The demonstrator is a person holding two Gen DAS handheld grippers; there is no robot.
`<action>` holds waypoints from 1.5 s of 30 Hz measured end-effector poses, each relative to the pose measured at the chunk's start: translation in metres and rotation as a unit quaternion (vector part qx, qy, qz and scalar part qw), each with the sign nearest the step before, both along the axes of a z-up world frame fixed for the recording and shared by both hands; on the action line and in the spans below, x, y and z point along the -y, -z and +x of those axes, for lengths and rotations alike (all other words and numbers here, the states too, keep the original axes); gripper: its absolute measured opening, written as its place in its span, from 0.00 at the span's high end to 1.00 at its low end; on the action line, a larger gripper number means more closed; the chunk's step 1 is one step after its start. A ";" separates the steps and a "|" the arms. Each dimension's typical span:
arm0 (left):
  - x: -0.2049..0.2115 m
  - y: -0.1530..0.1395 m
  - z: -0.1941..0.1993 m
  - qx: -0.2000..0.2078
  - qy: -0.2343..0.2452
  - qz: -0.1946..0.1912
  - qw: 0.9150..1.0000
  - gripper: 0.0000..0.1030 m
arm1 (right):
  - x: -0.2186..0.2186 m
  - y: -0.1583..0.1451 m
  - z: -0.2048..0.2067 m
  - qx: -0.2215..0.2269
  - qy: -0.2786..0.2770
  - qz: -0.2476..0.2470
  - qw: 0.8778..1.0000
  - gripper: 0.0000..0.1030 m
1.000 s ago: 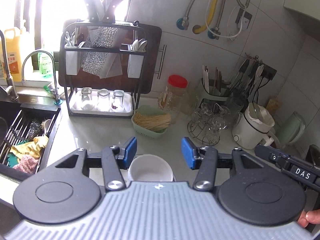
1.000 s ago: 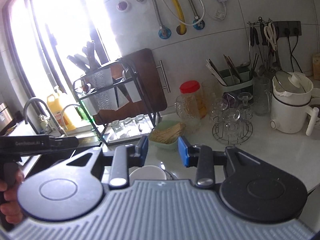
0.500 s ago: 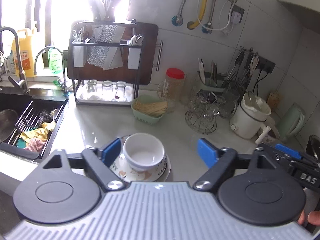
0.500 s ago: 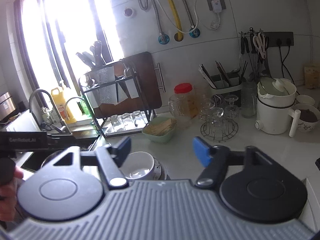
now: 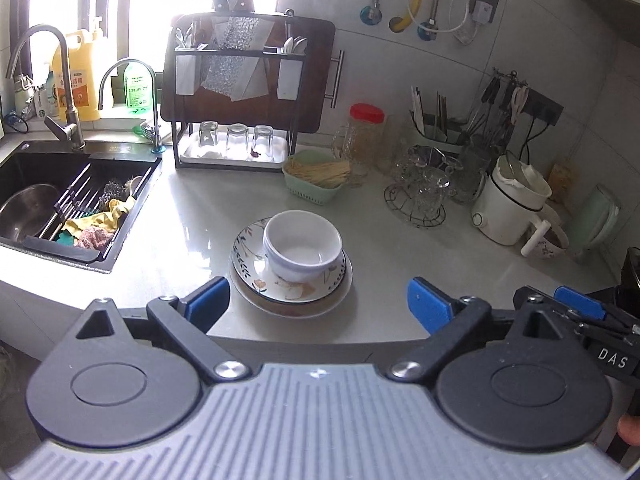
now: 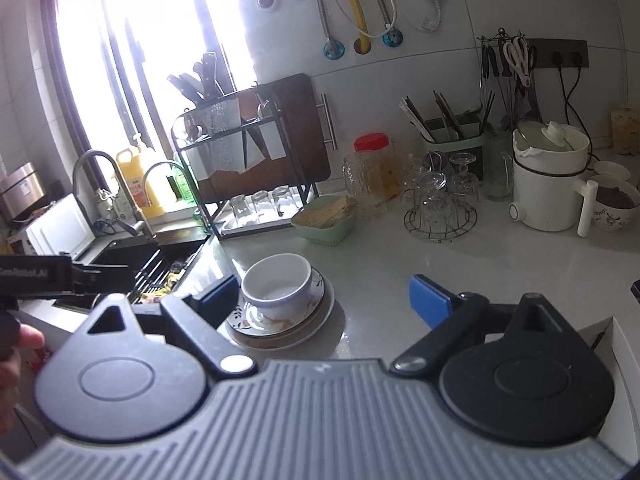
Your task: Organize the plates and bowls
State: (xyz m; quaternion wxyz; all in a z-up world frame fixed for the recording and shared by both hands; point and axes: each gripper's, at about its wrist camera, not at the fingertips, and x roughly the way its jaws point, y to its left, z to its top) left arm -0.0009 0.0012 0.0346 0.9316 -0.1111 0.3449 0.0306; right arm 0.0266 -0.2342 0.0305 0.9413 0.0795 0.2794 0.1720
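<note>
Sitting on stacked plates: white bowl; L tongs & R tongs both wide open.

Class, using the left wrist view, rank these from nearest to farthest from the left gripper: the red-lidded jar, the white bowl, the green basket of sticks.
From the left gripper:
1. White bowl, just ahead, on the stacked plates.
2. Green basket, farther back, mid-counter.
3. Red-lidded jar, rearmost, by the wall, slightly right.
</note>
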 end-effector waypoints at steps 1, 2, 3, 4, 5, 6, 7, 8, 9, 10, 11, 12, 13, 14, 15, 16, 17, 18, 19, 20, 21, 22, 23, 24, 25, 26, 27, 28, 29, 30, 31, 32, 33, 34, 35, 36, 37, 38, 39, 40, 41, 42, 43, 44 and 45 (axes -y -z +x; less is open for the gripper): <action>0.000 0.002 -0.002 -0.002 -0.001 -0.006 1.000 0.05 | 0.000 0.000 -0.003 0.002 0.001 -0.002 1.000 0.09; -0.001 0.004 -0.005 -0.006 -0.007 -0.015 1.000 0.05 | 0.001 0.001 -0.006 0.002 0.000 0.000 1.000 0.09; -0.002 0.006 -0.007 -0.011 -0.014 -0.025 1.000 0.05 | 0.002 0.001 -0.008 0.000 -0.003 0.004 1.000 0.09; -0.003 0.009 -0.010 -0.015 -0.017 -0.033 0.999 0.05 | 0.003 0.002 -0.009 -0.003 -0.003 0.006 1.000 0.09; -0.005 0.011 -0.012 -0.018 -0.020 -0.038 0.999 0.05 | 0.004 0.003 -0.011 -0.003 -0.001 0.007 1.000 0.09; -0.006 0.011 -0.014 -0.020 -0.023 -0.041 0.999 0.05 | 0.004 0.003 -0.013 -0.003 0.002 0.008 1.000 0.09; -0.007 0.012 -0.016 -0.022 -0.025 -0.041 0.999 0.05 | 0.005 0.003 -0.016 -0.003 0.004 0.009 1.000 0.09; -0.008 0.012 -0.019 -0.022 -0.026 -0.039 0.999 0.05 | 0.006 0.004 -0.017 -0.005 0.005 0.011 1.000 0.09; -0.008 0.012 -0.022 -0.023 -0.027 -0.035 0.999 0.05 | 0.006 0.004 -0.020 -0.006 0.006 0.012 1.000 0.09; -0.008 0.012 -0.024 -0.021 -0.027 -0.031 0.999 0.05 | 0.005 0.005 -0.022 -0.006 0.007 0.011 1.000 0.09; -0.007 0.012 -0.027 -0.020 -0.026 -0.029 0.999 0.05 | 0.005 0.006 -0.025 -0.005 0.008 0.010 1.000 0.09; -0.007 0.011 -0.029 -0.021 -0.024 -0.028 0.999 0.05 | 0.004 0.006 -0.027 -0.004 0.008 0.010 1.000 0.09; -0.007 0.011 -0.031 -0.021 -0.022 -0.026 0.999 0.05 | 0.003 0.007 -0.030 -0.003 0.008 0.010 1.000 0.09; -0.006 0.011 -0.034 -0.021 -0.021 -0.025 0.999 0.05 | 0.003 0.008 -0.032 -0.004 0.009 0.011 1.000 0.09; -0.006 0.011 -0.037 -0.019 -0.021 -0.024 0.999 0.05 | 0.002 0.008 -0.034 -0.005 0.008 0.012 1.000 0.09; -0.005 0.011 -0.040 -0.018 -0.020 -0.022 0.999 0.05 | 0.001 0.009 -0.037 -0.004 0.006 0.012 1.000 0.09; -0.004 0.011 -0.043 -0.019 -0.021 -0.020 0.999 0.05 | 0.000 0.009 -0.039 -0.003 0.004 0.009 1.000 0.09; -0.003 0.012 -0.046 -0.020 -0.021 -0.018 0.999 0.05 | -0.001 0.009 -0.041 -0.003 0.003 0.005 1.000 0.09; -0.002 0.013 -0.050 -0.020 -0.020 -0.017 0.999 0.05 | -0.002 0.010 -0.043 -0.003 0.003 0.003 1.000 0.09; -0.001 0.014 -0.053 -0.021 -0.019 -0.017 0.999 0.05 | -0.004 0.010 -0.045 -0.002 0.003 0.003 1.000 0.09; 0.000 0.015 -0.056 -0.024 -0.018 -0.016 0.999 0.05 | -0.004 0.011 -0.047 -0.002 0.002 0.004 1.000 0.09; 0.000 0.017 -0.058 -0.027 -0.017 -0.015 0.999 0.05 | -0.005 0.011 -0.048 -0.004 0.002 0.004 1.000 0.09; 0.000 0.018 -0.060 -0.028 -0.017 -0.015 0.999 0.05 | -0.006 0.011 -0.049 -0.005 0.002 0.003 1.000 0.09; 0.000 0.019 -0.061 -0.029 -0.018 -0.013 0.999 0.05 | -0.006 0.011 -0.051 -0.005 0.001 0.002 1.000 0.09; 0.000 0.019 -0.063 -0.030 -0.020 -0.012 0.999 0.05 | -0.007 0.012 -0.052 -0.006 0.000 0.002 1.000 0.09; 0.000 0.020 -0.064 -0.030 -0.021 -0.012 0.999 0.05 | -0.008 0.012 -0.054 -0.006 -0.001 0.001 1.000 0.09; -0.001 0.020 -0.065 -0.030 -0.022 -0.012 0.999 0.05 | -0.008 0.012 -0.055 -0.007 -0.001 0.001 1.000 0.09; 0.000 0.019 -0.067 -0.030 -0.023 -0.011 0.999 0.05 | -0.009 0.013 -0.055 -0.009 -0.001 0.001 1.000 0.09; 0.000 0.019 -0.068 -0.029 -0.023 -0.011 0.999 0.05 | -0.010 0.014 -0.056 -0.011 -0.003 0.001 1.000 0.09; -0.001 0.018 -0.068 -0.028 -0.023 -0.010 0.999 0.05 | -0.010 0.014 -0.056 -0.012 -0.005 0.001 1.000 0.09; 0.000 0.017 -0.069 -0.027 -0.023 -0.009 0.999 0.05 | -0.011 0.014 -0.056 -0.012 -0.006 0.001 1.000 0.09; 0.000 0.017 -0.069 -0.026 -0.023 -0.008 0.999 0.05 | -0.011 0.014 -0.056 -0.012 -0.006 0.000 1.000 0.09; 0.000 0.017 -0.068 -0.026 -0.022 -0.007 0.999 0.05 | -0.011 0.014 -0.057 -0.011 -0.005 0.000 1.000 0.09; 0.001 0.016 -0.068 -0.025 -0.019 -0.007 0.999 0.05 | -0.011 0.013 -0.057 -0.011 -0.004 0.001 1.000 0.09; 0.002 0.016 -0.068 -0.022 -0.015 -0.005 1.000 0.05 | -0.011 0.013 -0.056 -0.011 -0.005 0.001 1.000 0.09; 0.005 0.015 -0.068 -0.020 -0.012 0.000 1.000 0.05 | -0.011 0.014 -0.057 -0.010 -0.005 0.000 1.000 0.09; 0.006 0.014 -0.068 -0.019 -0.011 0.002 1.000 0.05 | -0.011 0.014 -0.056 -0.009 -0.004 -0.001 1.000 0.09; 0.007 0.014 -0.068 -0.017 -0.008 0.001 1.000 0.05 | -0.011 0.014 -0.055 -0.009 -0.003 -0.002 1.000 0.09; 0.007 0.014 -0.069 -0.016 -0.006 0.000 1.000 0.05 | -0.010 0.014 -0.055 -0.009 -0.001 -0.002 1.000 0.09; 0.008 0.013 -0.068 -0.015 -0.006 0.000 1.000 0.05 | -0.010 0.014 -0.055 -0.008 0.003 -0.002 1.000 0.09; 0.008 0.013 -0.068 -0.013 -0.005 0.000 1.000 0.05 | -0.009 0.013 -0.055 -0.007 0.006 -0.003 1.000 0.09; 0.009 0.012 -0.067 -0.012 -0.006 0.001 1.000 0.05 | -0.008 0.013 -0.056 -0.005 0.006 -0.004 1.000 0.09; 0.009 0.013 -0.066 -0.012 -0.006 0.000 1.000 0.05 | -0.008 0.012 -0.057 -0.003 0.006 -0.004 1.000 0.09; 0.009 0.013 -0.066 -0.012 -0.006 -0.002 1.000 0.05 | -0.008 0.012 -0.058 -0.001 0.007 -0.005 1.000 0.09; 0.009 0.014 -0.065 -0.013 -0.005 -0.005 1.000 0.05 | -0.007 0.012 -0.059 0.000 0.008 -0.005 1.000 0.09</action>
